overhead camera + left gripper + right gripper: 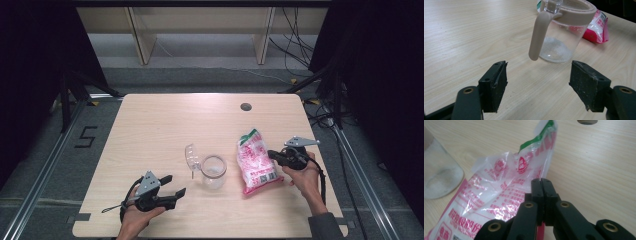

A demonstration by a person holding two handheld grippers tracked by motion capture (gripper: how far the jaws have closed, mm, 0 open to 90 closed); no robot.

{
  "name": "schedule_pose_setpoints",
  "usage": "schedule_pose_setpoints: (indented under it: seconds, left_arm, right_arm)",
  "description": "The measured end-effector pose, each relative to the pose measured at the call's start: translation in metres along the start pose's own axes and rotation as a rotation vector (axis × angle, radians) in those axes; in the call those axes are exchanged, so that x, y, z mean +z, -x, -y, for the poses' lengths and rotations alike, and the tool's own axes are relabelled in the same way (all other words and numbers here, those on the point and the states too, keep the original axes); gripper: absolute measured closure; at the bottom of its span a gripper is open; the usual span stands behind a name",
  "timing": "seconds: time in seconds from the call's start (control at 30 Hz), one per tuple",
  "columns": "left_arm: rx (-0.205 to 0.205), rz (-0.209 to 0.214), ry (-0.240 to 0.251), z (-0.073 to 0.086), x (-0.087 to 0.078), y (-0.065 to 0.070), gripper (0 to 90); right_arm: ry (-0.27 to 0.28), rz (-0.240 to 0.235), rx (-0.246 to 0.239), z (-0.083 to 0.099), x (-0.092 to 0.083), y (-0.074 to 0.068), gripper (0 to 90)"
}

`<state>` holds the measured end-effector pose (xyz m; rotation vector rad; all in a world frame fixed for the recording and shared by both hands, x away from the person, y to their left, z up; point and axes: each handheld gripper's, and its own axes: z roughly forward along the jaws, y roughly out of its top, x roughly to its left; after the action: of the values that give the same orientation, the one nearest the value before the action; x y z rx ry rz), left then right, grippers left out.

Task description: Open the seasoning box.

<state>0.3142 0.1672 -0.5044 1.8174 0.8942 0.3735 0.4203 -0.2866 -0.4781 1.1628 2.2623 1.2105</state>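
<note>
Right gripper (pixel 274 155): I see its jaws pressed flat together, with no gap between them. In the right gripper view they stand in front of the bag's right edge; if a thin piece of plastic is caught between them, I cannot tell.

Bag (pixel 256 161): a pink and white plastic bag with white grains inside. It lies flat on the table, right of the middle, just beside the jar. Its top end with a green strip points away from me and looks crumpled and lifted a little.

Left gripper (pixel 176 185): I hold it low at the near left part of the table. Its jaws are spread wide and nothing is between them. They point toward the jar, which is near but apart from them.

Jar (pixel 214 171): a clear jar with a beige rim and a beige handle, standing upright near the middle of the table. A thin layer of white grains covers its bottom. Its clear lid (pixel 191 156) is tipped open to the left side.

Table (pixel 165 120): light wood, with a small round hole (pixel 245 106) near the far edge.
</note>
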Motion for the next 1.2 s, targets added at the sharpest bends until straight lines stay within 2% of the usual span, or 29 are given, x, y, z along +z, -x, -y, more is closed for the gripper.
schedule_pose_setpoints:
  seconds: [0.03,0.07,0.13,0.17,0.2,0.3,0.37,0.43,0.47,0.53,0.57,0.6,0.67,0.73,0.77,0.8,0.83,0.9,0.93,0.97,1.0,1.03,1.07,1.1,1.13,1.17,1.2]
  left_arm:
    - [-0.002,-0.004,0.004,0.0,0.0,0.0,29.5]
    - [-0.011,0.0,0.011,0.0,0.0,-0.001,29.5]
    - [0.011,-0.002,0.007,-0.001,-0.001,-0.003,29.5]
    - [-0.013,-0.005,0.01,0.0,-0.001,-0.002,29.5]
    - [-0.012,-0.005,0.011,0.0,-0.001,-0.002,29.5]
    - [-0.012,-0.009,0.009,0.0,-0.002,-0.002,29.5]
    - [-0.012,-0.006,0.01,0.0,-0.002,-0.002,29.5]
    - [-0.015,-0.004,0.01,0.0,-0.001,-0.002,29.5]
    - [-0.018,-0.001,0.01,0.0,-0.001,-0.002,29.6]
    - [-0.006,-0.007,0.002,0.0,-0.001,-0.001,29.5]
    - [0.009,-0.003,0.003,0.0,-0.001,-0.002,29.5]
    - [-0.002,-0.001,0.01,0.0,-0.001,-0.001,29.5]
    - [0.015,0.002,0.005,-0.001,-0.001,-0.002,29.5]
    - [0.011,0.0,0.009,-0.001,-0.001,-0.001,29.5]
    - [0.012,-0.005,0.001,-0.001,-0.001,-0.001,29.5]
    - [0.001,0.005,0.017,-0.001,0.0,-0.001,29.5]
    - [0.002,0.006,0.015,-0.001,0.0,-0.001,29.6]
    - [0.008,0.002,0.004,-0.001,-0.001,-0.002,29.5]
    - [0.005,-0.005,0.004,-0.001,-0.001,-0.002,29.6]
    - [0.006,-0.003,0.003,-0.001,-0.001,-0.002,29.5]
    - [0.005,-0.003,0.003,0.0,-0.001,-0.002,29.5]
    - [0.008,-0.002,0.003,0.0,-0.001,-0.002,29.5]
    - [0.001,-0.002,0.007,0.0,0.0,-0.001,29.5]
    - [-0.008,-0.004,0.004,0.0,0.0,0.0,29.5]
    - [-0.008,0.003,0.007,0.0,0.0,-0.001,29.5]
    - [-0.009,0.004,0.007,0.0,0.0,0.0,29.5]
    - [-0.009,0.003,0.007,0.001,0.0,-0.001,29.6]
  right_arm:
    - [-0.011,0.007,0.037,0.002,-0.003,-0.004,90.0]
    - [-0.008,0.01,0.009,0.003,-0.006,-0.001,90.0]
    - [0.004,0.017,0.024,0.007,-0.01,-0.003,90.0]
    - [-0.001,0.022,0.051,0.01,-0.013,-0.007,90.0]
    - [-0.005,0.024,0.023,0.011,-0.016,-0.005,90.0]
    - [0.013,0.015,0.042,0.02,-0.025,-0.006,90.0]
    - [0.004,0.017,0.073,0.026,-0.033,-0.012,90.0]
    - [0.009,0.015,0.063,0.032,-0.04,-0.015,90.0]
    - [-0.001,0.007,0.096,0.034,-0.044,-0.02,90.0]
    - [0.023,0.016,0.051,0.039,-0.046,-0.021,90.0]
    - [0.02,0.018,0.08,0.041,-0.048,-0.027,90.0]
    - [0.023,0.018,0.053,0.043,-0.049,-0.027,90.0]
    - [0.014,0.019,0.081,0.045,-0.053,-0.034,90.0]
    - [0.024,0.02,0.077,0.048,-0.054,-0.037,90.0]
    - [0.019,0.018,0.104,0.049,-0.055,-0.038,89.3]
    - [0.03,0.006,0.105,0.051,-0.056,-0.035,87.1]
    - [0.024,0.008,0.161,0.052,-0.059,-0.038,83.9]
    - [0.049,0.017,0.153,0.053,-0.06,-0.033,70.4]
    - [0.065,0.022,0.195,0.054,-0.061,-0.032,62.8]
    - [0.091,0.045,0.209,0.055,-0.061,-0.03,58.1]
    - [0.076,0.06,0.215,0.055,-0.063,-0.029,53.8]
    - [0.07,0.064,0.268,0.056,-0.063,-0.03,50.6]
    - [0.078,0.074,0.249,0.057,-0.061,-0.026,49.5]
    - [0.104,0.072,0.253,0.059,-0.059,-0.024,48.4]
    - [0.09,0.069,0.305,0.058,-0.061,-0.026,46.3]
    - [0.104,0.077,0.313,0.058,-0.06,-0.025,44.2]
    - [0.109,0.082,0.286,0.059,-0.06,-0.021,42.7]
